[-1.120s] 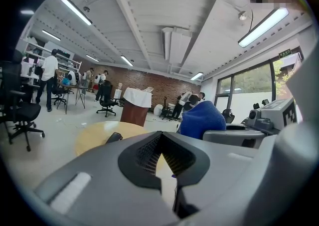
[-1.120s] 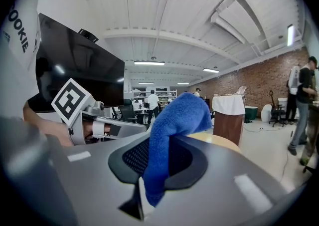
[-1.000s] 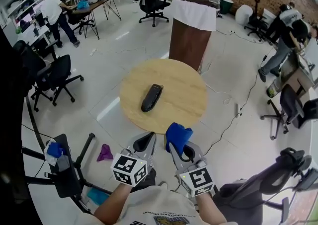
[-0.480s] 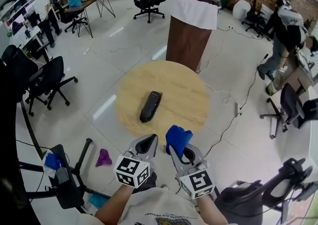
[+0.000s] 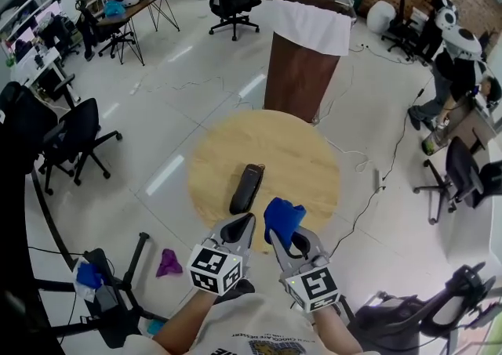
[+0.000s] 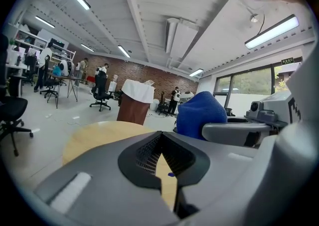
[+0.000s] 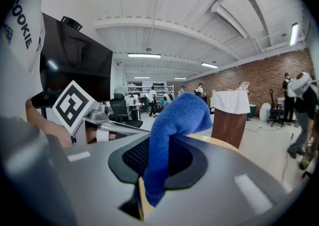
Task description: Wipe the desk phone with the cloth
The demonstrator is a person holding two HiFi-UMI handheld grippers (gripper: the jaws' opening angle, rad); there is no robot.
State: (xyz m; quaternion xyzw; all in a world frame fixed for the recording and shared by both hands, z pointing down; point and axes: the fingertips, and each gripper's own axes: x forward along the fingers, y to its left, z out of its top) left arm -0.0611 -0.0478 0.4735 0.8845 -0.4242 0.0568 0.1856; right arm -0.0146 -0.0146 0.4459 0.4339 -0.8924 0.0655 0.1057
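Observation:
A black desk phone handset point(image 5: 246, 188) lies on the round wooden table point(image 5: 298, 157), near its front left part. My right gripper point(image 5: 284, 230) is shut on a blue cloth point(image 5: 282, 218), which bulges out above the jaws point(image 7: 177, 120) and also shows in the left gripper view point(image 6: 199, 114). My left gripper point(image 5: 237, 228) is shut with nothing between its jaws. Both grippers hover side by side at the table's near edge, just short of the phone. The phone is hidden in both gripper views.
A brown pedestal with a white cloth cover point(image 5: 306, 52) stands just behind the table. Office chairs point(image 5: 70, 138) and desks lie to the left and back, people at the far sides. A purple rag point(image 5: 167, 262) and a black stand point(image 5: 106, 283) are on the floor at lower left.
Both grippers have moved forward toward the table together. The table and phone now sit closer to them in the head view. The cloth stays held in the right gripper.

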